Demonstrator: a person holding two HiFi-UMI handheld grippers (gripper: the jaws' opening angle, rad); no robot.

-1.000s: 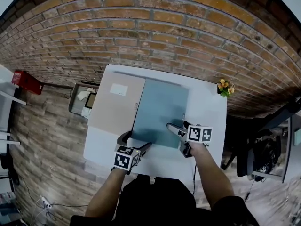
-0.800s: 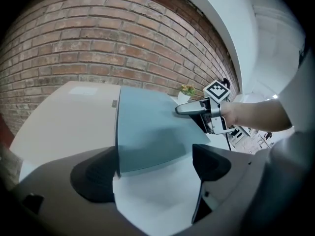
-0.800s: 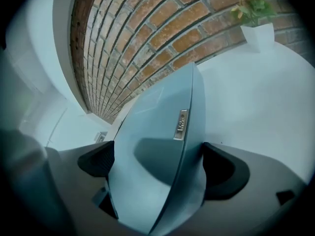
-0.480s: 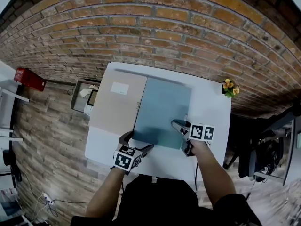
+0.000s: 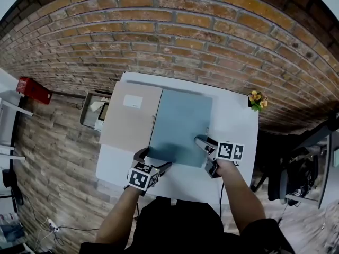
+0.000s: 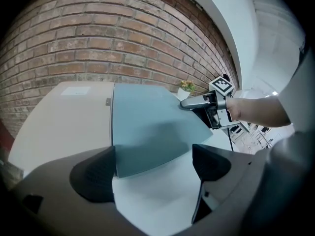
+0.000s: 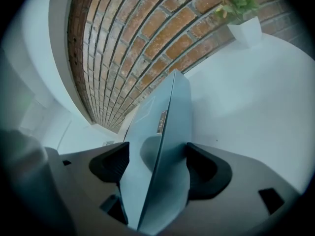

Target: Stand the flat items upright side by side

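Reaching forward from the near side of the white table point(image 5: 233, 126), both bare forearms hold their tools low over the blue folder point(image 5: 180, 126). It lies flat, just beside the beige folder point(image 5: 130, 120). The left gripper point(image 5: 153, 160) points at the blue folder's near left corner. The right gripper point(image 5: 205, 151) is turned on its side at that folder's right edge. A white label point(image 5: 132, 101) sits on the beige folder and a small metal tag point(image 7: 161, 122) on the blue one's spine; any writing on either is too small to read. The left gripper's jaws stand wide apart, the folder's corner just by one pad and nothing pinched. The right gripper's jaws are closing over the blue folder's edge, which sits between them, not yet clamped.
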